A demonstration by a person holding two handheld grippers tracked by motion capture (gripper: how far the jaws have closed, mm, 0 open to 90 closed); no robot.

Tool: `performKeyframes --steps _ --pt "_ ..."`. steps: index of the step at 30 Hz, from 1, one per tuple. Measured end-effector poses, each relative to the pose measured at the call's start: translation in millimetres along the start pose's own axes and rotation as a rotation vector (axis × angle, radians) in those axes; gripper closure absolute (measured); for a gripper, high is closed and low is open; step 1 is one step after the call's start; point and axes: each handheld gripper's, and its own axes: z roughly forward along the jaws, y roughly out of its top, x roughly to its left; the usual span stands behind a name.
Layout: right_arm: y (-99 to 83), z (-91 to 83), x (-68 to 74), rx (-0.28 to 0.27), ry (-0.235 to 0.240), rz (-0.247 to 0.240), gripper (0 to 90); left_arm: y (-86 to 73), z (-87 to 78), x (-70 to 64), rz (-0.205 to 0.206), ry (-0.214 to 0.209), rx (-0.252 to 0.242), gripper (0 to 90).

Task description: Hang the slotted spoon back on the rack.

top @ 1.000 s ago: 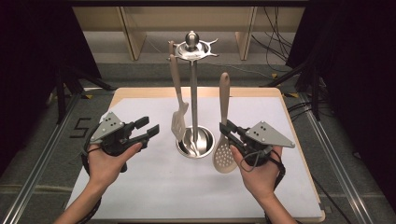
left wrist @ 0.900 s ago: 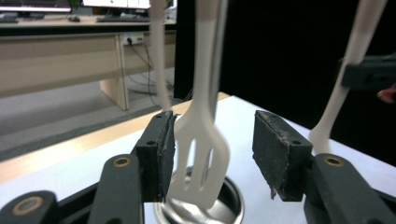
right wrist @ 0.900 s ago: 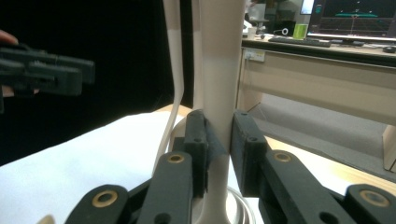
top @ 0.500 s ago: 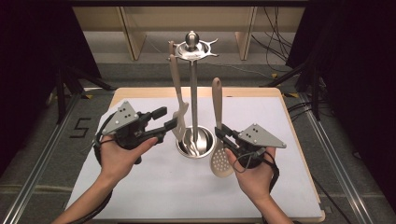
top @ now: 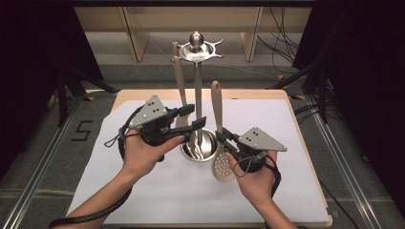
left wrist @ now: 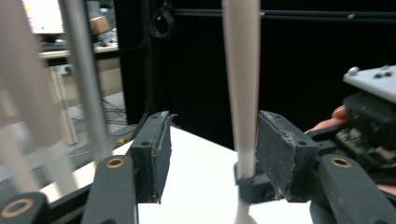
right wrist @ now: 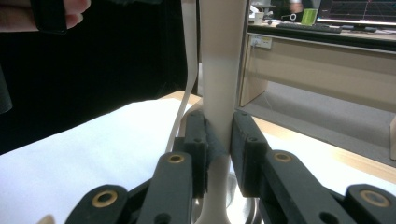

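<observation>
While your right gripper [top: 224,138] holds its clamp on the slotted spoon [top: 222,164], the spoon now stands more upright than half a second ago, its handle [top: 216,102] risen closer to the rack pole [top: 197,95]. Your jaws pinch the neck just above the perforated bowl, which hangs over the white mat [top: 157,200] just beside the rack's round base [top: 203,150]. In the right gripper view the pads [right wrist: 198,140] press both sides of the pale handle. Your left gripper [top: 188,119] has moved in toward the rack and stands wide open, gripping nothing; in the left gripper view the spoon handle sits between its pads, nearer the right one. A spatula [top: 179,86] hangs from the rack's top hooks [top: 196,50], right behind your left jaws. Bare mat lies open toward you, and the table edge [top: 305,138] stays well apart on the right.
</observation>
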Motion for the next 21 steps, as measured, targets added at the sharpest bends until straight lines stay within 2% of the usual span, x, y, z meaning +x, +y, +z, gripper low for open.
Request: performKeyframes --steps 1,2,4,7,8,9,10,14,19,21 --pt "-0.1 -0.4 1.6 0.004 -0.005 0.017 78.8 1.1 1.9 -1.5 0.006 -0.010 0.002 45.6" --pt "0.4 0.2 0.0 -0.002 -0.005 -0.009 78.7 2.0 3.9 -3.4 0.002 -0.021 0.005 46.1" --pt "0.6 1.1 1.8 -0.002 0.006 0.008 78.7 3.8 8.3 -5.7 -0.003 -0.040 0.006 47.6" --pt "1.2 0.6 3.8 0.010 0.000 0.017 78.7 5.5 14.7 -7.3 0.001 -0.046 0.010 50.3" --pt "1.2 1.5 3.4 0.000 -0.008 0.003 78.7 5.6 16.8 -7.9 -0.002 -0.052 0.010 52.1" --pt "1.3 1.4 5.1 0.002 -0.010 0.013 78.7 5.6 18.7 -8.5 -0.007 -0.057 0.010 52.8" --pt "1.7 1.7 4.2 0.006 0.003 -0.004 78.7 5.5 20.6 -9.1 -0.012 -0.063 0.011 53.8" --pt "2.3 1.5 5.6 0.003 -0.005 -0.011 78.7 4.0 26.3 -10.9 -0.022 -0.071 0.010 58.5" --pt "2.3 2.3 7.5 -0.003 0.001 -0.007 78.7 3.1 28.0 -10.9 -0.010 -0.071 0.011 66.6" --pt "2.3 2.2 6.7 -0.007 -0.010 -0.022 78.7 3.1 27.6 -10.2 -0.015 -0.074 0.009 71.7"
